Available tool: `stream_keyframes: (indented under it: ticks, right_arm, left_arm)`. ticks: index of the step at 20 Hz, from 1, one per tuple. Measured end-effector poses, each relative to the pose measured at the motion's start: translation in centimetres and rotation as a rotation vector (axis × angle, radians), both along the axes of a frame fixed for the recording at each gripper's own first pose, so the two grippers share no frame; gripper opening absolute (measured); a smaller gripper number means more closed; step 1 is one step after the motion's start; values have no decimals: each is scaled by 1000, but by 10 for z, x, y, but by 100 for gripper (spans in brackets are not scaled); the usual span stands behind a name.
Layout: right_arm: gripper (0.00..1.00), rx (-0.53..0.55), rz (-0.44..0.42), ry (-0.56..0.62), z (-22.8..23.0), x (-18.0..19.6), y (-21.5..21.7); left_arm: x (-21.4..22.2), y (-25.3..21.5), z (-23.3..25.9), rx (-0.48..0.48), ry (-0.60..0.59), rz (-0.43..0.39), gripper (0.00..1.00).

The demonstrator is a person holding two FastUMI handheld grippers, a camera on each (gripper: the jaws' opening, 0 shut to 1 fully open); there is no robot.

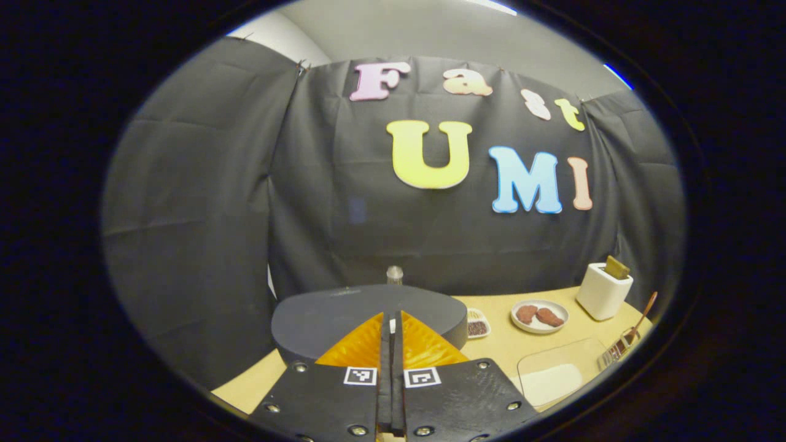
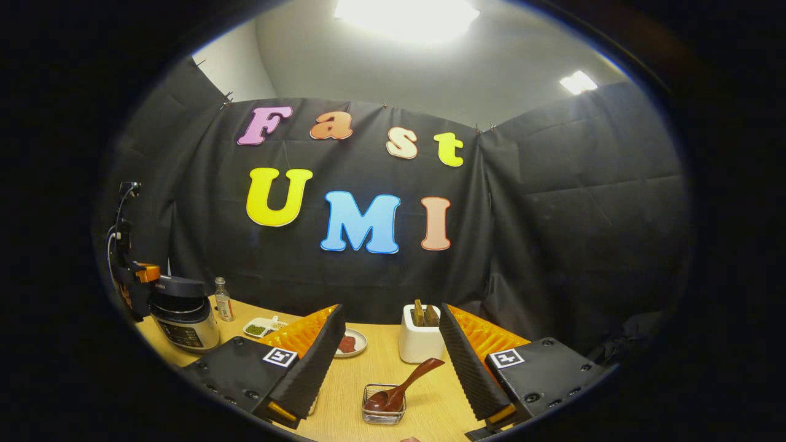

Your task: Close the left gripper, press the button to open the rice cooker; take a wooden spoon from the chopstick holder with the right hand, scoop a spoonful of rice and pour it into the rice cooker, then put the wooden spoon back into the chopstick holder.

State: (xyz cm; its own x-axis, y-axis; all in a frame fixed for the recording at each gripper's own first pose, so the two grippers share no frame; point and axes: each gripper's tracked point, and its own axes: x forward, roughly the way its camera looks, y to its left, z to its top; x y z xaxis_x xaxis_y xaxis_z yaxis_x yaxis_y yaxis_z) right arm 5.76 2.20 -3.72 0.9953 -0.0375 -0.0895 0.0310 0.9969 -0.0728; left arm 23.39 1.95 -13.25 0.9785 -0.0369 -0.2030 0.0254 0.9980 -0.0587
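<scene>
Both claws sit above a pale wooden table (image 2: pixel 374 362): the left gripper (image 1: pixel 391 319) has its two fingers pressed together with nothing between them, its tips just over the dark grey lid of the rice cooker (image 1: pixel 344 313), whose rounded edge curves away to either side. Square black-and-white markers sit on each gripper's body; no brand or readable writing can be made out on the cooker's front panel (too small to tell). In the right gripper view, the right gripper (image 2: pixel 390 344) stands wide open and holds nothing, and between its fingers, lower down, a wire chopstick holder (image 2: pixel 383 405) holds the wooden spoon (image 2: pixel 402 387), bowl down and handle tilted up to the right. A white toaster (image 2: pixel 420 341) stands behind it, a plate of reddish pieces (image 2: pixel 349 344) to its left. In the left gripper view, a clear tray of white rice (image 1: pixel 556 377) lies near the table's front edge, bare tabletop around it.
</scene>
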Motion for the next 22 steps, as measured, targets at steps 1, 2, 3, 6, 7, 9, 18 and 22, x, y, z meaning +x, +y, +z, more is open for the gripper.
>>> stream_keyframes:
  ticks: [1, 2, 3, 6, 7, 9, 18, 22]
  right_arm:
    - [98, 3, -1, 1, 0, 0, -1]
    - [98, 6, -2, 1, -1, -1, -2]
    - [98, 9, -3, 0, -1, -1, -4]
    - [98, 24, -4, -2, -3, 2, -7]
    - [98, 29, -4, 1, -5, 3, -9]
    - [98, 44, 2, 14, -10, 8, -11]
    - [98, 152, -27, 170, -75, 41, -38]
    - [96, 209, -16, 252, -110, 55, -40]
  left_arm:
    - [2, 5, 18, 6, -34, 13, 2]
    - [-1, 7, 32, 9, -61, 19, 2]
    - [-6, 8, 46, 1, -73, 20, 2]
    - [-20, 14, 83, -26, -138, 35, 1]
    - [-25, 13, 92, -27, -153, 29, 1]
    - [-38, 13, 103, -10, -166, 21, 9]
    - [-99, 34, 119, 17, -197, 102, 84]
    - [-128, 51, 103, 55, -142, 139, 87]
